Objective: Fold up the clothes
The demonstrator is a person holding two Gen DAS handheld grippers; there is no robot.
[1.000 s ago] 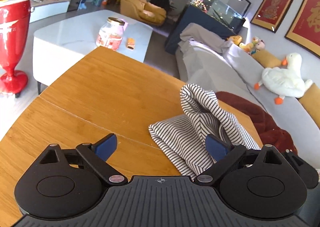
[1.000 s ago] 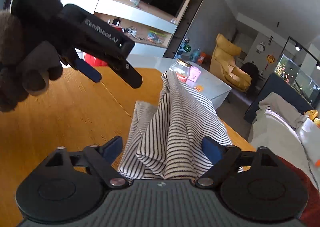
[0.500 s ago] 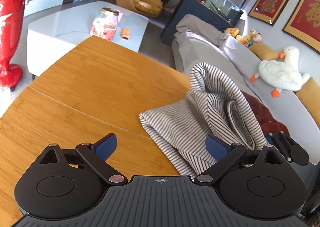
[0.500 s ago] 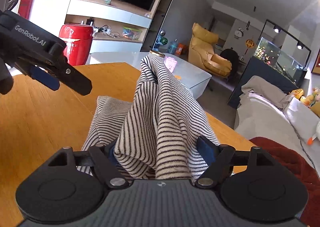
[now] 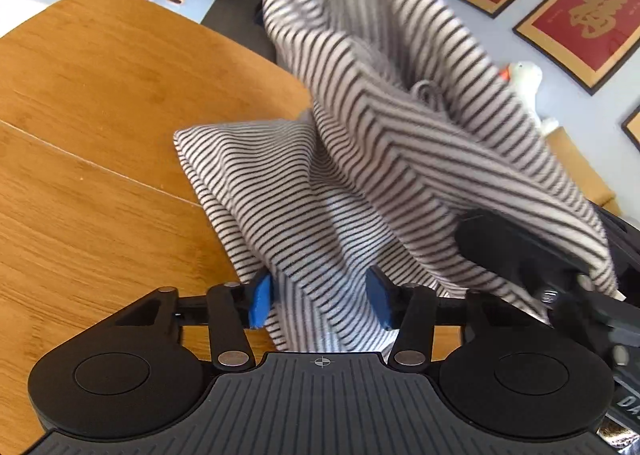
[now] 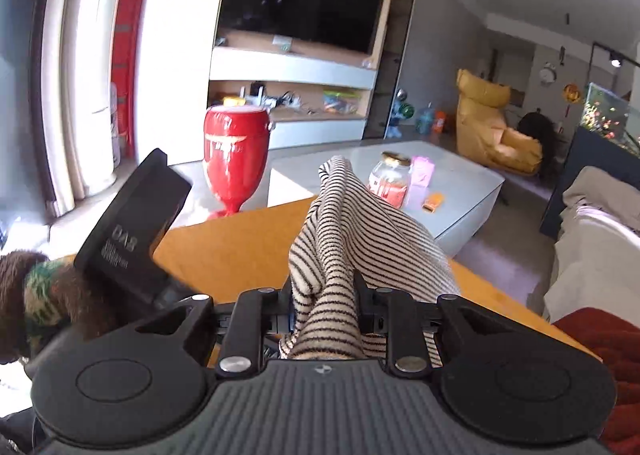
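My right gripper [image 6: 325, 315] is clamped narrow on a bunched ridge of the striped garment [image 5: 360, 159], and from its own camera the cloth rises between the fingers toward twelve o'clock like a small tent. My left gripper [image 5: 320, 301] has its blue pads [image 5: 260, 301] partly closed with a loose fold running between them; there is a gap on either side of that fold, so I would call it not yet pinched rather than holding. Most of the garment lies on the wooden table [image 5: 100, 103], spread from the centre toward nine o'clock in the left view, while the lifted part hangs over at one to three o'clock, draped across the body of my right gripper. The risks, as I judge them: if I close the left on this thick fold I may catch several layers at once and the fold will come out lopsided. If I pull the two grips apart too quickly, the right one, holding a bunch rather than a clean edge, could let layers slide out unevenly. The cloth hanging over my right tool could also snag there when I lay it down. The glass jar [image 6: 390, 183] on the white coffee table [image 6: 460, 195] is well apart and no concern.
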